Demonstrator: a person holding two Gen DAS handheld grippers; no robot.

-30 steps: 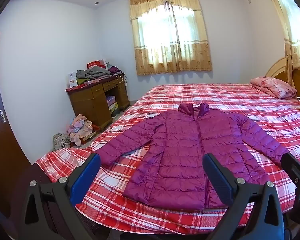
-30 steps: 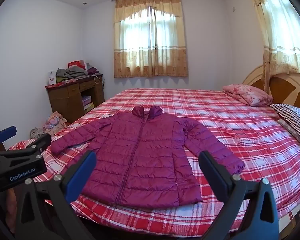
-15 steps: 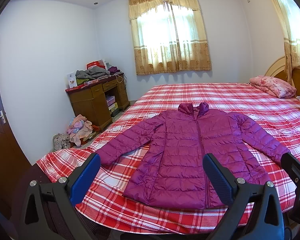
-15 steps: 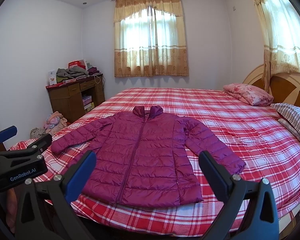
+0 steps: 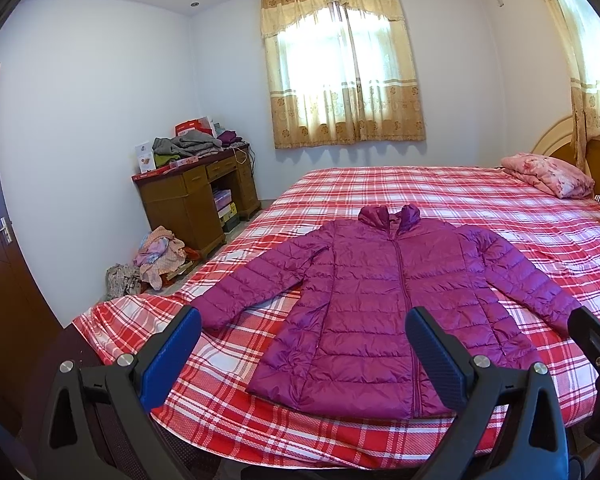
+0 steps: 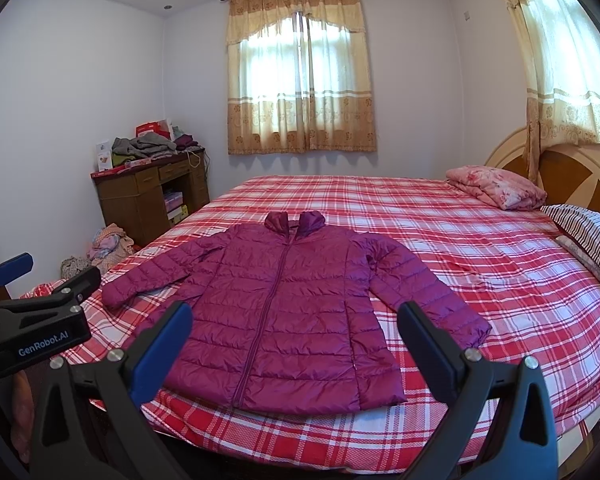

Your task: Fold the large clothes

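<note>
Hovering wide apart, left claw and right claw, empty, short of purple jacket

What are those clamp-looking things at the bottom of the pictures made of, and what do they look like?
They are handheld grippers. The left gripper and the right gripper each have a black frame, silver bolts and two flat fingers with blue pads. White "GenRobot.AI" lettering marks the left one's side in the right view.

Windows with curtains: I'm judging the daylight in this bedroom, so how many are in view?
2. One gold-curtained window is on the far wall beyond the red plaid bed; another curtained window is on the right wall by the wooden headboard. Others may lie out of view.
</note>
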